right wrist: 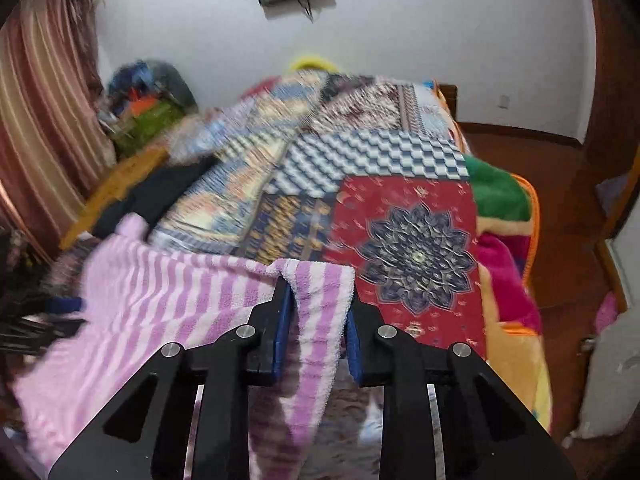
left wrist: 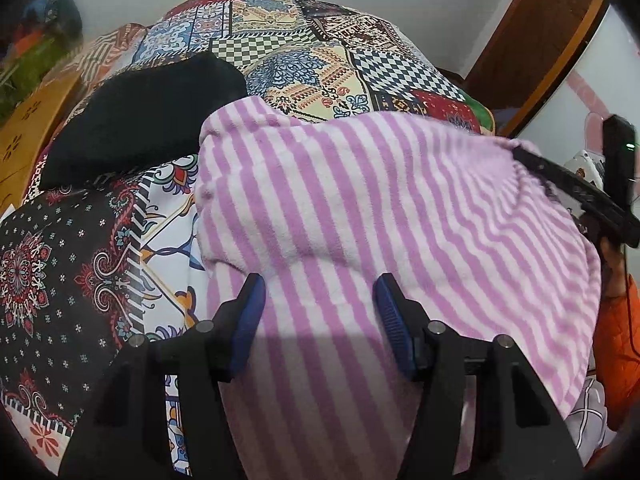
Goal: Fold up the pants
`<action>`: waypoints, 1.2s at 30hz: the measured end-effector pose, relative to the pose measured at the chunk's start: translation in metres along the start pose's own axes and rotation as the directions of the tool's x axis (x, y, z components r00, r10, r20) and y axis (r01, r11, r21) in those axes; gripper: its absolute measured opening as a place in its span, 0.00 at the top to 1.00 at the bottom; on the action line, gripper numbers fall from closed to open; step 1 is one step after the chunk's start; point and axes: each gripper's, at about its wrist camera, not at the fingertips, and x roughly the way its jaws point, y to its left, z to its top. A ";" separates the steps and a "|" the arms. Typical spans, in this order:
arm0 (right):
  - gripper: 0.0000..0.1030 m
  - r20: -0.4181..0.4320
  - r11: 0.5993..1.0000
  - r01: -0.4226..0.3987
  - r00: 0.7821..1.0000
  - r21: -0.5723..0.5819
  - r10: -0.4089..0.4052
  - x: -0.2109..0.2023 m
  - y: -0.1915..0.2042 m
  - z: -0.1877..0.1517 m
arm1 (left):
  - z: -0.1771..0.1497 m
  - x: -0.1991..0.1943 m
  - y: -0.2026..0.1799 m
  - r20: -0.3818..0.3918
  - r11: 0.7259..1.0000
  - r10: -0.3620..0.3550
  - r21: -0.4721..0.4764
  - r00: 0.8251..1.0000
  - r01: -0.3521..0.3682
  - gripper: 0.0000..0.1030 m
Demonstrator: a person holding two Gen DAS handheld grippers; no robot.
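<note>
The pants [left wrist: 380, 208], fleecy with pink and white stripes, lie across the near end of the bed, on top of the patchwork quilt [left wrist: 312, 64]. Their long axis runs side to side across the bed, from the left gripper [left wrist: 320, 304] over to the right gripper [right wrist: 320, 300], and the stripes run crosswise to that axis.

The left gripper hovers over the cloth with its 2 blue pads [left wrist: 394, 316] spread wide apart; the striped fabric lies between them, unpinched as far as I can see.

The right gripper has a bunched edge of the pants between its fingers, with a strip of the cloth hanging down past the bed edge; the jaws look only partly closed, so I cannot tell if they truly clamp it.

A black garment [left wrist: 144, 128] sits on the quilt just beyond the pants, to the left.
</note>
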 end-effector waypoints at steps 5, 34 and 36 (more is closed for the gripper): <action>0.75 -0.075 0.999 0.041 0.996 -0.024 -0.042 0.008 0.003 -0.006 | 0.000 -0.011 0.003 -0.001 0.999 0.044 0.011 0.999 -0.044 0.43; 0.46 -0.231 0.993 -0.106 0.969 -0.048 0.092 -0.103 0.090 -0.112 | -0.078 -0.051 0.047 -0.050 0.990 -0.003 -0.142 0.999 -0.004 0.25; 0.46 -0.238 0.994 -0.077 0.970 -0.076 0.057 -0.094 0.089 -0.116 | -0.079 -0.051 0.045 -0.049 0.990 -0.008 -0.141 0.999 0.001 0.25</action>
